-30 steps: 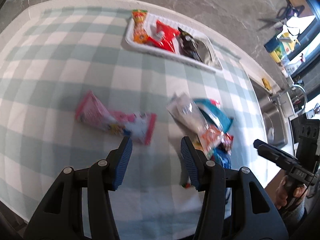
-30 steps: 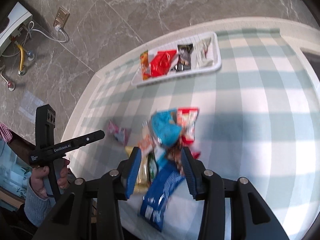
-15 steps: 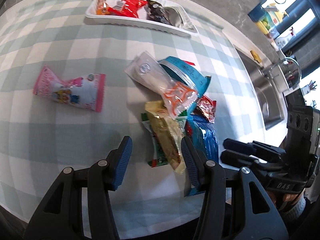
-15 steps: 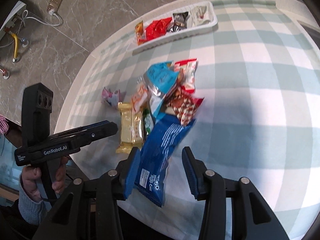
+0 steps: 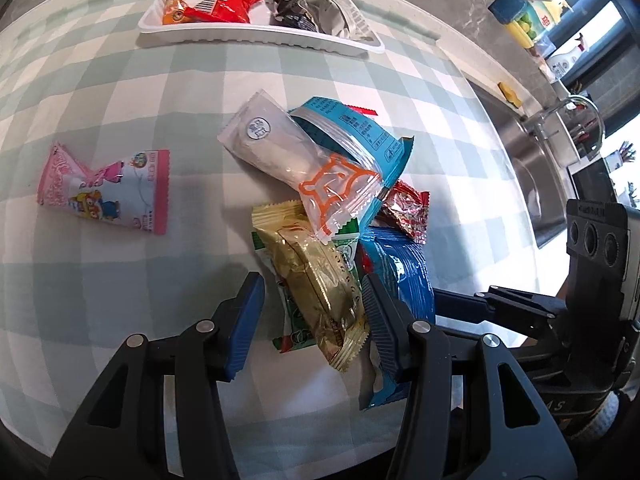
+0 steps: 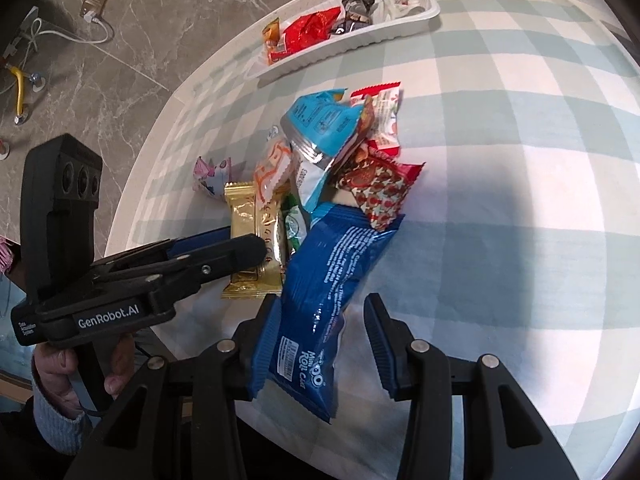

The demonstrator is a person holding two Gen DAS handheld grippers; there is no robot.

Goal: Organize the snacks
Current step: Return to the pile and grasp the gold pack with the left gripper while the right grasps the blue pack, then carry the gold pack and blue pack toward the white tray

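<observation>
A pile of snack packets lies on the checked tablecloth. My left gripper (image 5: 314, 322) is open and low over the pile's near edge, its pads on either side of a gold packet (image 5: 316, 288) without pressing it. My right gripper (image 6: 324, 340) is open too, with a blue roll-cake packet (image 6: 332, 280) between its pads. The left pad is right against the wrapper and the right pad stands apart. A pink packet (image 5: 104, 188) lies alone to the left. The white tray (image 5: 260, 36) at the far edge holds several packets.
The pile also holds a clear packet with orange print (image 5: 304, 160), a teal packet (image 5: 352, 128) and a red patterned packet (image 6: 376, 192). A steel sink (image 5: 532, 176) lies past the table's right edge. A hand (image 6: 60, 360) holds the left gripper at the near edge.
Both grippers have come down and closer to the pile. The left one moved right from the pink packet to the gold one. The right one now has the blue packet between its pads.
</observation>
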